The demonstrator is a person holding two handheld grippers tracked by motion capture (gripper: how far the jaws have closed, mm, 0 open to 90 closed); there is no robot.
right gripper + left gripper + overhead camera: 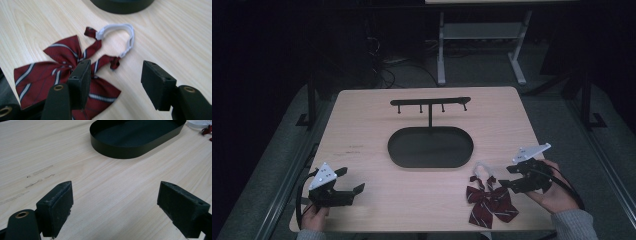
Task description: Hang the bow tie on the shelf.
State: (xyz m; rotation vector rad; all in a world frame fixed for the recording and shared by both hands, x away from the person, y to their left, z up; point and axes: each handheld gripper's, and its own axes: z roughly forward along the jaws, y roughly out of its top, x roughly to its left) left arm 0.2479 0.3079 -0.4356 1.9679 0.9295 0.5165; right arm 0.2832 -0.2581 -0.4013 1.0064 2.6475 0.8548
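A dark red striped bow tie [491, 201] with a white elastic strap [482, 168] lies flat near the table's front right. My right gripper [511, 176] is open just to its right, one jaw over the bow tie [50, 72] and the white strap [120, 37] lying ahead of the jaws. A black oval tray [430, 147] sits mid-table, with a black hook rack [430, 103] rising behind it. At the front left my left gripper [350, 181] is open over bare wood, empty, with the tray [120, 150] ahead of it.
The wooden table [362, 130] has free surface on both sides of the tray. Beyond the far edge stand the grey legs of another table [442, 55] and cables on the dark floor. Faint scuff marks [40, 176] show on the wood at the left.
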